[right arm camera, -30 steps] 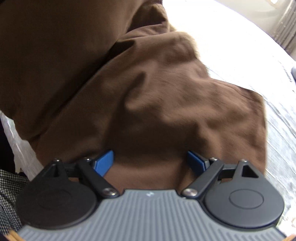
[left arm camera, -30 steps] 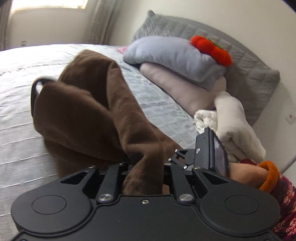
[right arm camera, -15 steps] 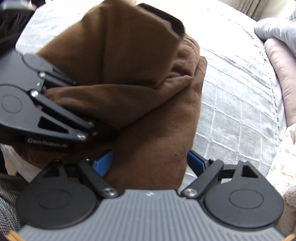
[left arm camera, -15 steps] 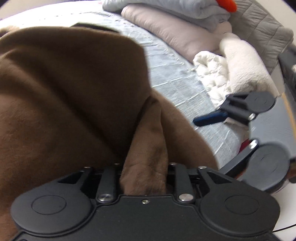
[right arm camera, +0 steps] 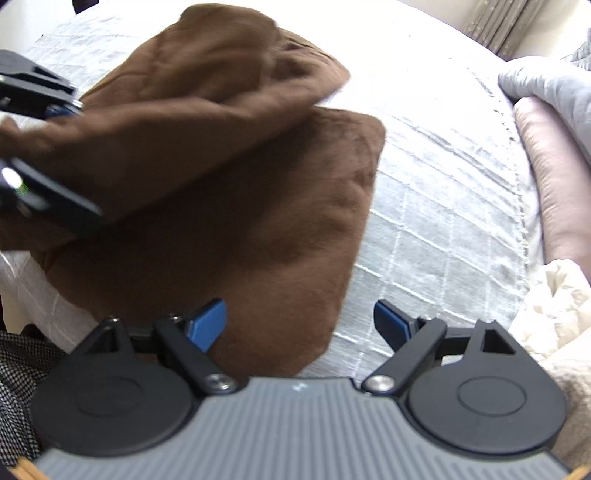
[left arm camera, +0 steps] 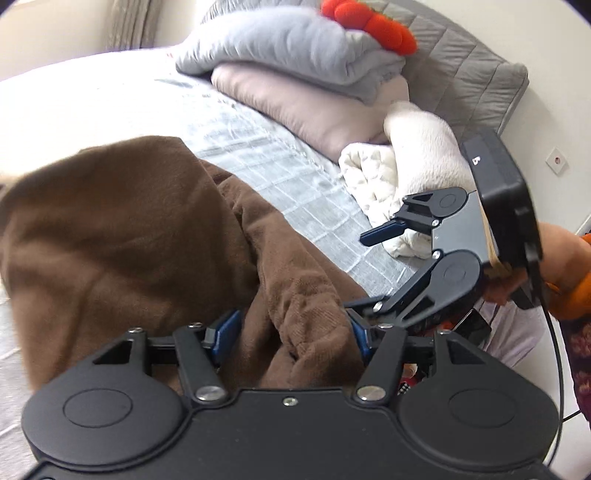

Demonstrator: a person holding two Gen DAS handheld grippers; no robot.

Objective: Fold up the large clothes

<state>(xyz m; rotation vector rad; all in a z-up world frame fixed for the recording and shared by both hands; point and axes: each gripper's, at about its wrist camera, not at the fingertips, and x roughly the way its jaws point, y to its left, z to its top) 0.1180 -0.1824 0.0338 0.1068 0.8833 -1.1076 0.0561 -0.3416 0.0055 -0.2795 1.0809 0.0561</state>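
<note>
While the brown garment [right arm camera: 229,177] lies loosely bunched on the bed [right arm camera: 436,206], both the left gripper [left arm camera: 291,332] and right gripper [right arm camera: 299,321] gape empty, folding barely begun.

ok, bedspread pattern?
Pale grey-white bedspread with a stitched grid of squares; clearest in the right wrist view.

A brown garment [right arm camera: 229,192] lies on a pale grey, grid-stitched bedspread [right arm camera: 436,206]. Grey [left arm camera: 295,51] and pink [left arm camera: 314,107] pillows, an orange-red plush [left arm camera: 369,22], cream blanket [left arm camera: 417,147].
</note>
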